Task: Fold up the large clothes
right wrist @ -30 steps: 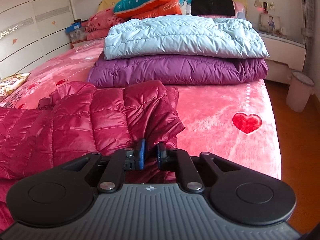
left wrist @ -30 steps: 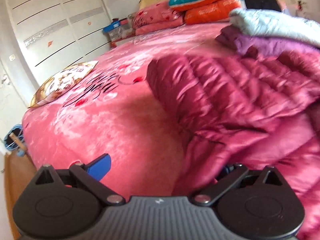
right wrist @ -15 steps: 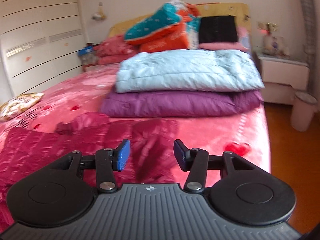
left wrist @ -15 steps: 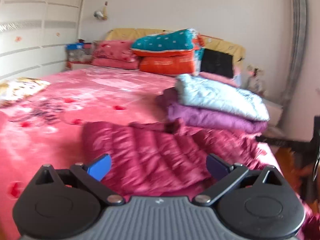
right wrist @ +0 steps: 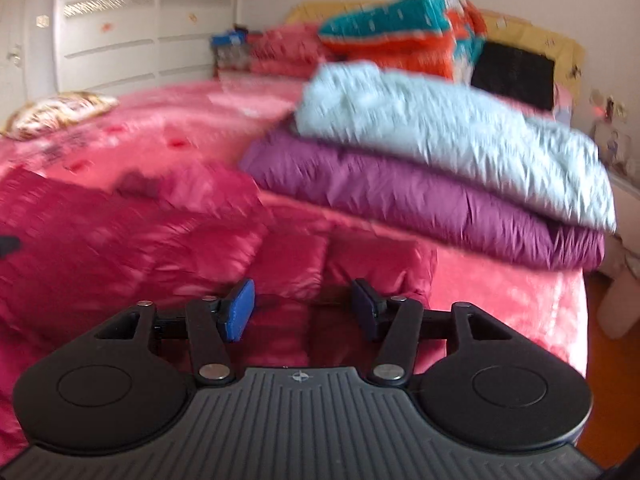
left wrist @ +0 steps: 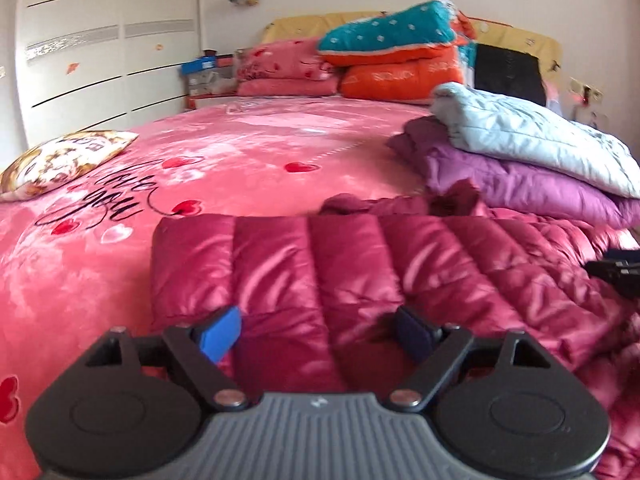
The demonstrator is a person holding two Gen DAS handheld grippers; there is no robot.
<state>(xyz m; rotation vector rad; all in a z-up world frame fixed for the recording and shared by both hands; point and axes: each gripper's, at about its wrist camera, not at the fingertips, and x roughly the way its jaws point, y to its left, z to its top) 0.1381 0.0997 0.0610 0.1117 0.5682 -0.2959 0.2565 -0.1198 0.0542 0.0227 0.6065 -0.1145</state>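
With both tools low over the bed, we read this as the gap between folds: our left gripper (left wrist: 318,330) has its blue pads wide apart but narrowing, w/ the near edge of the glossy crimson quilted down jacket (left wrist: 360,276) lying under and between them, not pinched as far as we can see. Our right gripper (right wrist: 304,310) is spreading its jaws, about half apart, and a folded flap of the same crimson jacket (right wrist: 280,260) sits between the pads w/o either pressing on it; that view is blurred, so finer detail is lost. The jacket lies flat across the near part of the pink heart-print plush bedspread (left wrist: 240,152), partly folded, its far edge rumpled beside the stack behind it: a pale blue quilted jacket (left wrist: 520,132) on top of a purple quilted jacket (left wrist: 520,188), both apparently done. A dark piece at the right edge of the left view is prob. the other tool. Next move, in our judgement: each side takes a fresh pinch on the near hem or corners, deep enough that slippery puffy fabric won't slide out, then both carry it over evenly toward the far edge. Risk is an uneven lift skewing the fold.
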